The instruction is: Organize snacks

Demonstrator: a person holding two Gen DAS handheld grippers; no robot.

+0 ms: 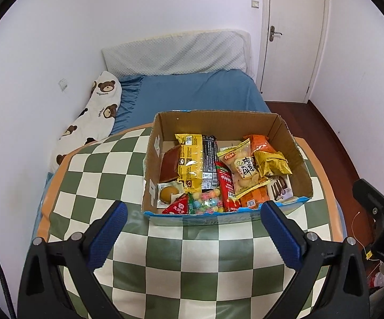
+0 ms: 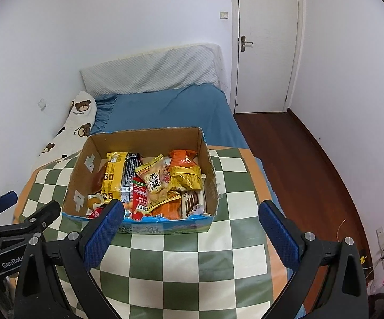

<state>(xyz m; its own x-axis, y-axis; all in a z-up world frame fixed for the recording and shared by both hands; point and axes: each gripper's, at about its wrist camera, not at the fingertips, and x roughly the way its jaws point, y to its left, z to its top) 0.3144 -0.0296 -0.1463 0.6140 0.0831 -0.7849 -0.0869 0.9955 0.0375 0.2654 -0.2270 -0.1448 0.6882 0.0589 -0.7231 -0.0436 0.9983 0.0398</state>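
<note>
Bare checkered cloth (image 1: 192,260) lies open before my left gripper (image 1: 193,219) up to the cardboard box (image 1: 218,122), whose open top is crowded with snack packets (image 1: 192,164), walls standing around them.

The left gripper (image 1: 193,214) has two black plastic arms shaped as open triangular frames, each ending in a blue ribbed pad (image 1: 281,235). Round silver screws (image 1: 312,236) sit at the arm joints. A black cable (image 1: 2,279) runs along its left edge. The right gripper (image 2: 192,214) is built the same: black frames, blue textured fingertips (image 2: 103,235), silver screw heads (image 2: 309,236). White "GenRobo" lettering (image 2: 12,263) marks a black gripper body at the far left.
</note>
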